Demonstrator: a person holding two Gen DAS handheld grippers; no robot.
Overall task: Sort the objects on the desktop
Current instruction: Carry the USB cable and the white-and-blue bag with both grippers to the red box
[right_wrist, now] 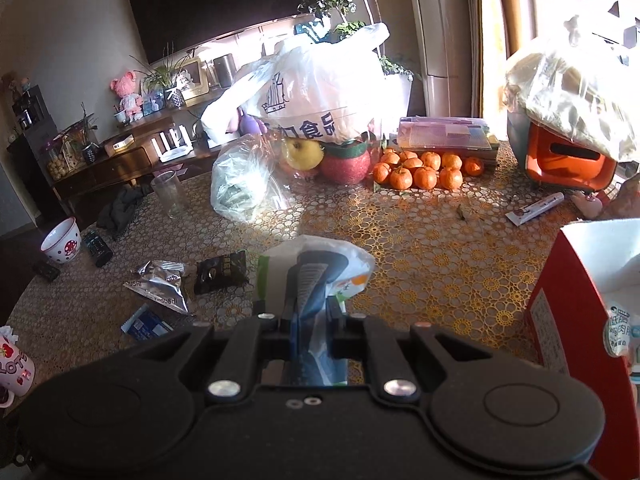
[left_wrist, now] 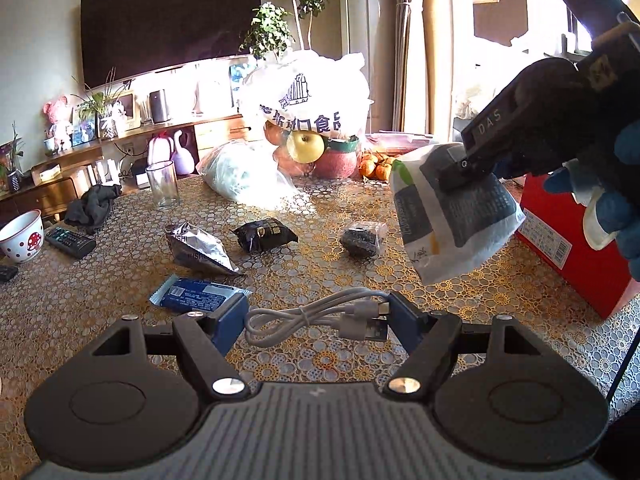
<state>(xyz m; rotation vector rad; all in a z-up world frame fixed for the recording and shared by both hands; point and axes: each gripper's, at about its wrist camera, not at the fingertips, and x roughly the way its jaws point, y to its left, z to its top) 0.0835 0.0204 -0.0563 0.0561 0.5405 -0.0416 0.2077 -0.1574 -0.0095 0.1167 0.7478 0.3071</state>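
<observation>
A: What is the biggest thing on the brown lace-patterned tablecloth?

B: The white plastic shopping bag with blue printing, slumped over a yellow apple. Next comes the red cardboard box at the right edge, one only.

A: And the thing being sorted?

B: A soft white plastic snack pouch with a grey-blue text panel and green and orange patches. It hangs in the air above the table, just left of the red box. The right gripper has its jaws pinched tight on the pouch's upper part, and a blue-gloved hand carries that gripper.

A: The other tool?

B: The left gripper stands with its jaws spread wide. A coiled white USB cable sits between its blue pads; whether they press on it I cannot tell.

A: Count the smaller items.

B: On the cloth lie one crumpled silver foil packet, one blue flat wrapper, and two small black packets, the second nearer the pouch. One clear drinking glass stands behind them. The orange tangerines number about ten, in one cluster.
</observation>
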